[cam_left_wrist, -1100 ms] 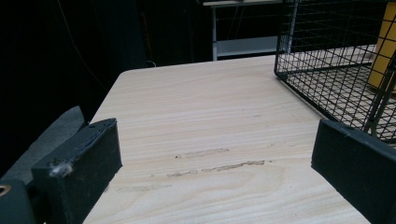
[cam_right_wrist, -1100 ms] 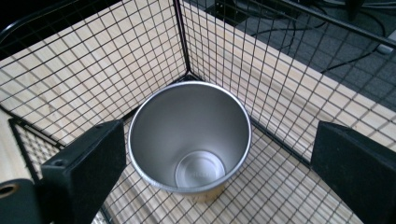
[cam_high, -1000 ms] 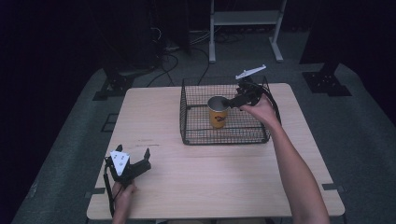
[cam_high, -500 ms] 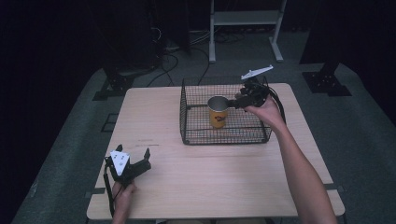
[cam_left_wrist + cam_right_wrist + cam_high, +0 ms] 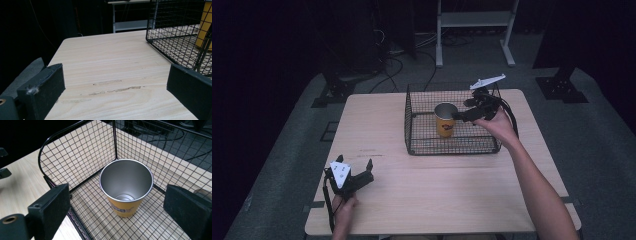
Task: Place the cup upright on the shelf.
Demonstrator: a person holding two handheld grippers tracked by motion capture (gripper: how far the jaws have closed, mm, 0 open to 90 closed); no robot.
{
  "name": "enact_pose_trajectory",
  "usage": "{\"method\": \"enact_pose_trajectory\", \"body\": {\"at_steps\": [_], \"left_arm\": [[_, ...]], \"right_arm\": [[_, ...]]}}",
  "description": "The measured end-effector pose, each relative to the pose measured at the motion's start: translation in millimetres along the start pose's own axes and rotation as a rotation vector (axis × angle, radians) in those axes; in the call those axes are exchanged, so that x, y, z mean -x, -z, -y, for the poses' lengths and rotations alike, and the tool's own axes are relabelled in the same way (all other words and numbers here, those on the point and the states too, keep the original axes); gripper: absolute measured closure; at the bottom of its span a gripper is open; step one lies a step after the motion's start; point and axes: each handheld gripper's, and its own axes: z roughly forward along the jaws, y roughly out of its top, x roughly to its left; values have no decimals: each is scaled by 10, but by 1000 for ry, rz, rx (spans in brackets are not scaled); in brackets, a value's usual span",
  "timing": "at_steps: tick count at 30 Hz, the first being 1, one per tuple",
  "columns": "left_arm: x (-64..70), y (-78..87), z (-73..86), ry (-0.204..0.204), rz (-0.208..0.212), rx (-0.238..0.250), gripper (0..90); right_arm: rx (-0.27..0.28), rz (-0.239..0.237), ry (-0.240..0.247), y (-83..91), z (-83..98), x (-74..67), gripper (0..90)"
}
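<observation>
A yellow cup (image 5: 445, 119) with a bare metal inside stands upright and empty on the floor of a black wire basket (image 5: 452, 150) at the back of the table. My right gripper (image 5: 463, 110) hovers over the basket's right part, just right of the cup's rim, open. In the right gripper view the cup (image 5: 126, 187) sits between and beyond the two spread jaws, untouched, with the basket's wall (image 5: 75, 157) behind it. My left gripper (image 5: 355, 162) rests open near the table's front left corner, nothing between its jaws.
The wooden table (image 5: 377, 125) spreads bare between the left gripper and the basket. In the left gripper view the basket (image 5: 175, 25) and the cup (image 5: 205, 25) lie ahead to the right. A white metal rack (image 5: 474, 20) and cables stand on the floor behind the table.
The right gripper has shifted a little over the basket's right side, staying beside the cup. Cup, basket and left gripper have not moved.
</observation>
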Motion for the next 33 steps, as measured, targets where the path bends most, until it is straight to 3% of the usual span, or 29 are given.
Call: {"method": "enact_pose_trajectory", "body": {"at_steps": [25,33], "left_arm": [[1,0,0,-2,1,-2,8],[4,-1,1,-6,2,0,8]], "right_arm": [[7,-43,36,222,437,-176,65],[34,-64,42,313,543,-239,65]]}}
